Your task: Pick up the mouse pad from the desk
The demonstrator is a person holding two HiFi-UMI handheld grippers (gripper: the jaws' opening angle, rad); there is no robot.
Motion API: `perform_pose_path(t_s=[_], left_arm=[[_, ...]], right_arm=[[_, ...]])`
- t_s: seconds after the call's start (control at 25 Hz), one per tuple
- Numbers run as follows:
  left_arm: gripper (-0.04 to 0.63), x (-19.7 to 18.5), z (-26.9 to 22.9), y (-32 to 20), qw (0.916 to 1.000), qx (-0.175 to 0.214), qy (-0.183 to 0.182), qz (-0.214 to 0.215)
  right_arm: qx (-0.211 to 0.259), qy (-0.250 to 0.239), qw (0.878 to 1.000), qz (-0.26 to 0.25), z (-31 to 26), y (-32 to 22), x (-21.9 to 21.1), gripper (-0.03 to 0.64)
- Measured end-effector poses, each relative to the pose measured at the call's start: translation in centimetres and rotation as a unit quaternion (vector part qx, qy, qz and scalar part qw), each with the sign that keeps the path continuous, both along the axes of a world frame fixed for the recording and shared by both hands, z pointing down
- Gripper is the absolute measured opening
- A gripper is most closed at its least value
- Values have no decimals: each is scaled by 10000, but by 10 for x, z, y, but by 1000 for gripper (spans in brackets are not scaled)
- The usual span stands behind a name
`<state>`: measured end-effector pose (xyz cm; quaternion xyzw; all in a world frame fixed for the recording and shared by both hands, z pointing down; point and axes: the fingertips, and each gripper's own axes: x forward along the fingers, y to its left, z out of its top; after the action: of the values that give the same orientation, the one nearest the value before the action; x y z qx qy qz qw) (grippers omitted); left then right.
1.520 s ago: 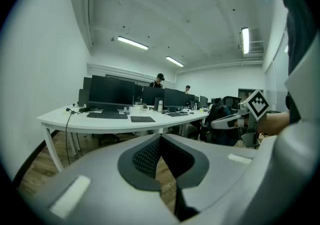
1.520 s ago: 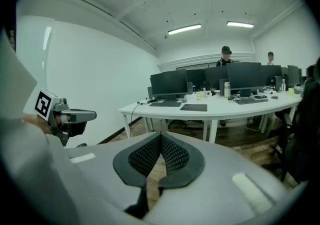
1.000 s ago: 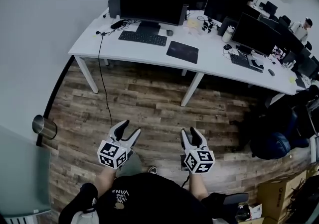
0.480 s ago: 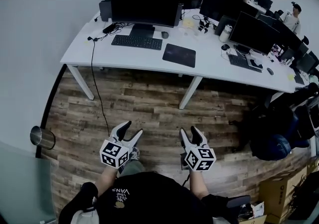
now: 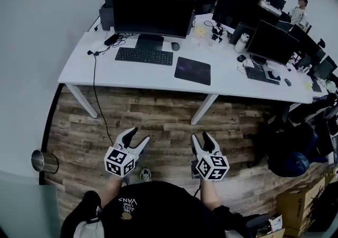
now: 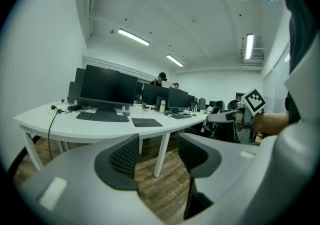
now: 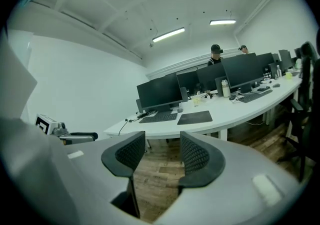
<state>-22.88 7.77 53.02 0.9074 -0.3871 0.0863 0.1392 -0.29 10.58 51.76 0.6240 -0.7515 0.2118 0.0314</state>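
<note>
Approach stage: both grippers over floor, well short of table.
Left gripper: jaws spread, empty.
Pad: flat on table, right of keyboard, near front edge.
Right gripper: jaws spread, empty.
Advice: come in low at pad's near edge, slip one jaw under, pinch. Thin pad likely droops.
</note>
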Motion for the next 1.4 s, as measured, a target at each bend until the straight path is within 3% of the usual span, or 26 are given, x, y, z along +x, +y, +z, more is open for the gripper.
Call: perform_pose_path(t_s=[0.32, 0.64, 0.88, 1.4], left_arm=[[218, -12, -1, -67, 9990, 62, -84, 443], [218, -4, 19, -105, 9990, -187, -117, 383], [218, 32, 24, -140, 9998, -186, -66, 23], [218, 153, 23, -201, 9972, -135, -73, -733]], right_arm=[[-30, -51, 9990, 438, 6, -45, -12, 207], [-275, -72, 9982, 538, 24, -76, 6, 207], [-320, -60, 9993, 196, 30, -123, 44, 207], [-399, -11, 9977, -541, 34, -208, 157, 207]])
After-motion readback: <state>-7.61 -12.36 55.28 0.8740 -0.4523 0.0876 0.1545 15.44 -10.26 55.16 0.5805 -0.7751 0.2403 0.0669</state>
